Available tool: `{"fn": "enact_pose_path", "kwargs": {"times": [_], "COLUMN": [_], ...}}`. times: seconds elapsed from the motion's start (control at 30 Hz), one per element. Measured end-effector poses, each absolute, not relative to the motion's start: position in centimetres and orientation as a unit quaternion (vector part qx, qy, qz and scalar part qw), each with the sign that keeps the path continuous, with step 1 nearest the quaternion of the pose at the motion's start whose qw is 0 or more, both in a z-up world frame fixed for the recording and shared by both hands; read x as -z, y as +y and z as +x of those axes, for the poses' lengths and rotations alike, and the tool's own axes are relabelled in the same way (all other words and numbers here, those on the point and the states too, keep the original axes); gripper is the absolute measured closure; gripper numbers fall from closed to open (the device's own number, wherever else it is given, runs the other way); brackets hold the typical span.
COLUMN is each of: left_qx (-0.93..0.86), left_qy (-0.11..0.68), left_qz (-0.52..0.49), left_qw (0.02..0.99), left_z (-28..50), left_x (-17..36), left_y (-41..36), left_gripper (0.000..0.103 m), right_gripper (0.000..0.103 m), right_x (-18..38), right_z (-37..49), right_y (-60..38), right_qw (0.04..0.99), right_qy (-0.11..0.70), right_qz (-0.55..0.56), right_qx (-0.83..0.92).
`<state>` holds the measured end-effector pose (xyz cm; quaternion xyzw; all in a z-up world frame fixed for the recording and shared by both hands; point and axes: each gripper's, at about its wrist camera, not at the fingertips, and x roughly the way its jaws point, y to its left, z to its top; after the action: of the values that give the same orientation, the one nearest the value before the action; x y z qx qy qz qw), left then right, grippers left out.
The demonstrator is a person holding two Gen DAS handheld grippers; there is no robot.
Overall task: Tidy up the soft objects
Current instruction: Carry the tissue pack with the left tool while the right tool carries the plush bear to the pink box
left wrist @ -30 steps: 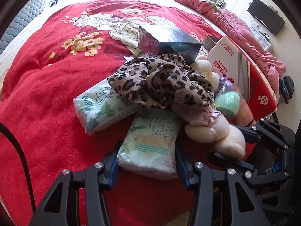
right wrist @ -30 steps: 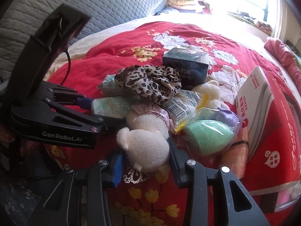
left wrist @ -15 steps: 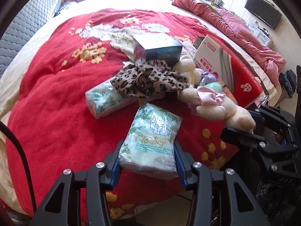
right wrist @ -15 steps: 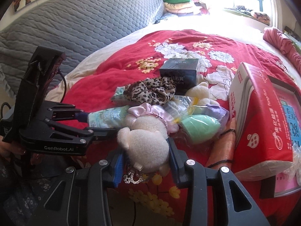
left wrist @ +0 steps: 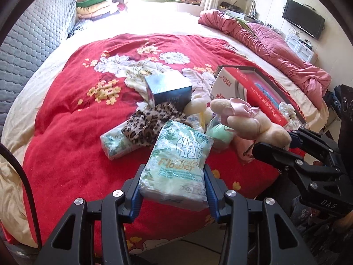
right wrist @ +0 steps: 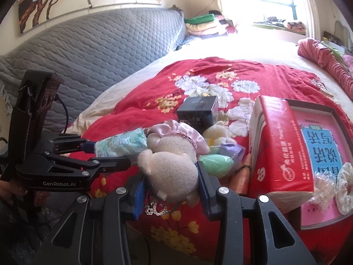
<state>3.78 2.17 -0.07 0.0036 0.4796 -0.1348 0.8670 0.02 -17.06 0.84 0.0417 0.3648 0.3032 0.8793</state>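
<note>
Your left gripper (left wrist: 173,186) is clamped about halfway on a green-and-white tissue pack (left wrist: 176,165), blue pads pressing both long sides, pack clear of the bed and sticking out forward past the fingertips. The gripper is angled steeply down over the near edge of the red floral blanket (left wrist: 66,132).

Your right gripper (right wrist: 171,191) is also roughly half closed, gripping a cream plush toy (right wrist: 172,172) with a pink satin frill around the body. The toy is off the blanket, head pointing away from the camera. This one tilts down more shallowly. In the left wrist view it sits at the right, just beside the left gripper, with the toy poking toward the pile.

Both hands hover over the near edge of the bed, side by side, not touching. A fingertip shows at the left edge of the right wrist view, behind the left gripper body.

Left on the blanket, near its middle: a second tissue pack (left wrist: 114,143), with a leopard-print cloth (left wrist: 150,121) draped over it, and a dark box (left wrist: 168,89) behind. A green sponge in a bag (left wrist: 220,133) and another cream plush (left wrist: 196,108) sit just right of these. A red tissue carton (right wrist: 280,150) lies in a tray toward the right edge.
</note>
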Motion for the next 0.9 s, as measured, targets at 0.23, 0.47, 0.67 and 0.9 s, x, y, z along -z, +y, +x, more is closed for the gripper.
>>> {"fn": "enact_pose_path", "kwargs": {"times": [0.23,0.47,0.67,0.9], "left_qx": [0.136,0.138,0.147,0.168], "left_qy": [0.462,0.447,0.435,0.424], "left_qz": [0.014,0.012,0.006,0.010], "left_qw": [0.876,0.884,0.889,0.890], "left_z": [3.5,3.6,4.3,5.0], "left_x": [-2.1,-4.0,-5.6,-7.1], "left_y": [0.0,-2.0,-3.7,-6.4], "left_gripper": [0.055,0.055,0.055,0.055], "right_gripper": [0.061,0.061,0.061,0.061], "right_x": [-2.6,-4.0,-5.2,-6.7], "right_z": [-0.4,-0.8,-1.0,-1.6], "right_y": [-19.3,-21.4,-23.1,-25.7], "right_qw": [0.897,0.912,0.922,0.937], "right_qy": [0.334,0.305,0.286,0.263], "right_qz": [0.060,0.076,0.086,0.093], "right_qx": [-0.284,-0.262,-0.246,-0.210]}}
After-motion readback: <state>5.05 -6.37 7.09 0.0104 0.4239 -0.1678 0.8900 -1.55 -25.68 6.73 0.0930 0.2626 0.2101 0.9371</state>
